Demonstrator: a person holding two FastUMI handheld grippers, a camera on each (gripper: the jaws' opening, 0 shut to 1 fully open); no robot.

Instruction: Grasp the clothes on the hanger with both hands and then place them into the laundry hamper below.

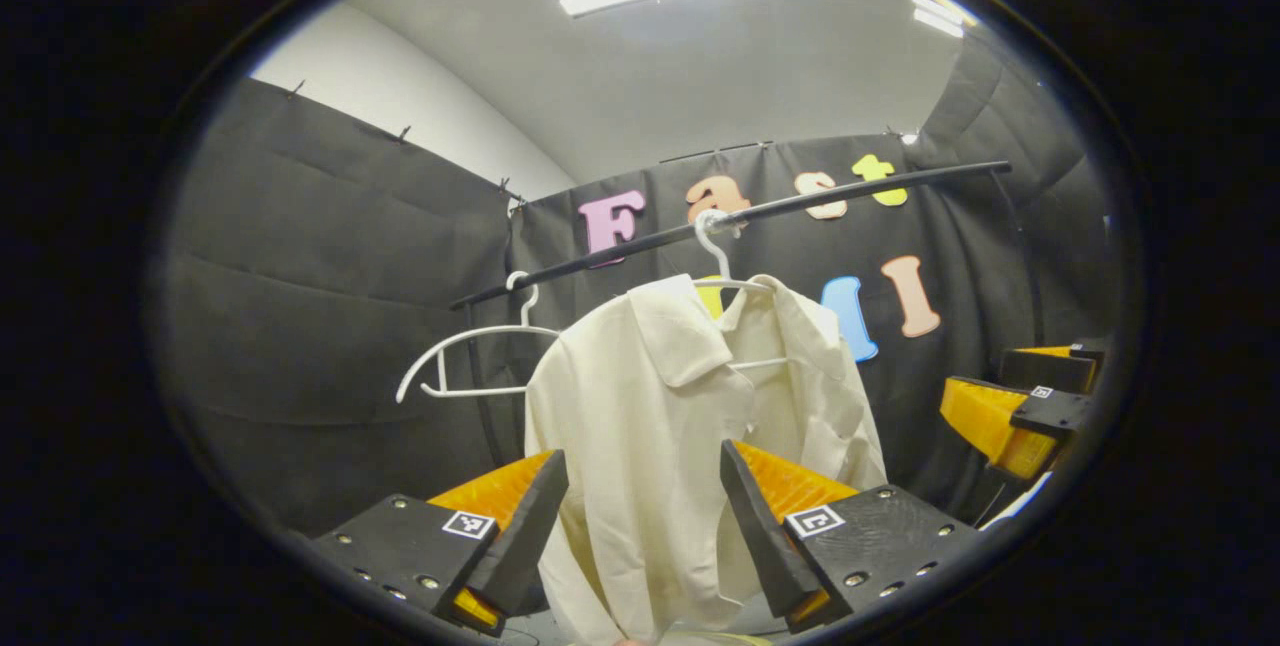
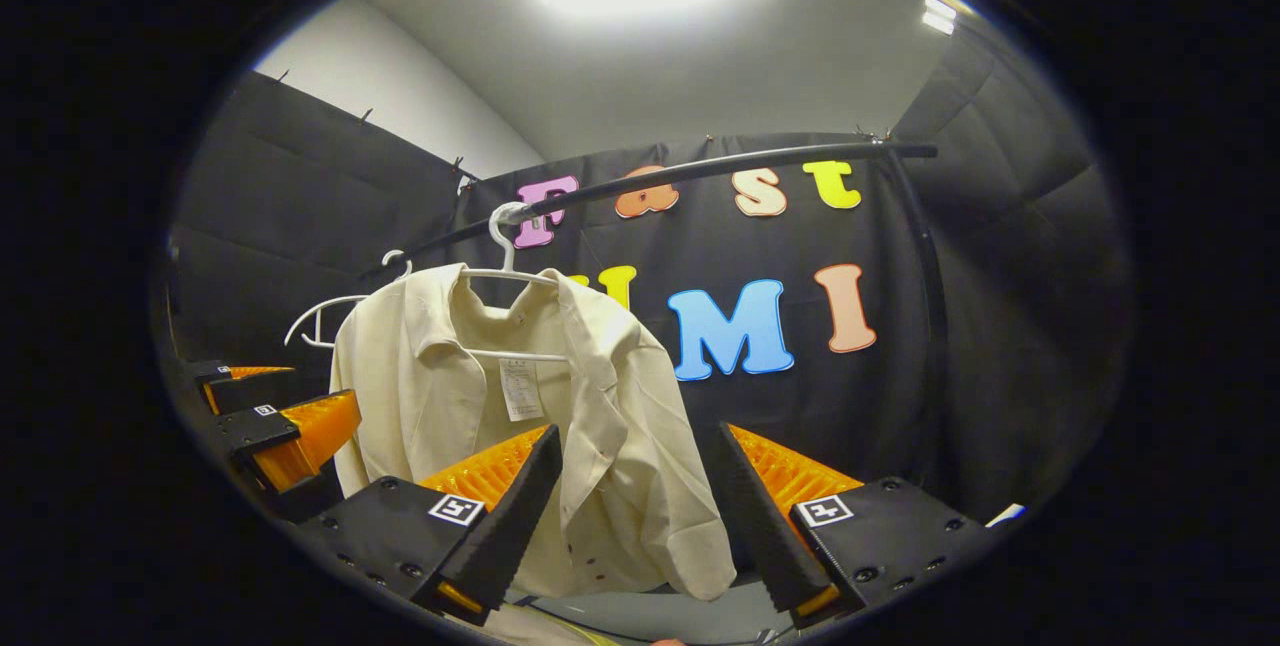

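Note:
A cream collared shirt [image 1: 650, 416] hangs on a white hanger [image 1: 715, 251] hooked over a black rail [image 1: 800, 201]. In the left gripper view my left gripper [image 1: 645, 486] is open, its fingers framing the shirt's front but short of it. The right gripper [image 1: 1020, 406] shows at the right edge, beside the shirt. In the right gripper view the shirt [image 2: 600, 406] hangs on its hanger [image 2: 505, 236], and my right gripper [image 2: 635, 481] is open with the shirt's right side between its fingers, not touching. The left gripper [image 2: 265, 416] appears at the left, open.
A second, bare white hanger [image 1: 470, 351] hangs on the rail left of the shirt, also seen as the bare hanger [image 2: 320, 311]. The rail [image 2: 720, 166] bends down at the right into a black post [image 2: 930, 266]. Black cloth walls surround the booth.

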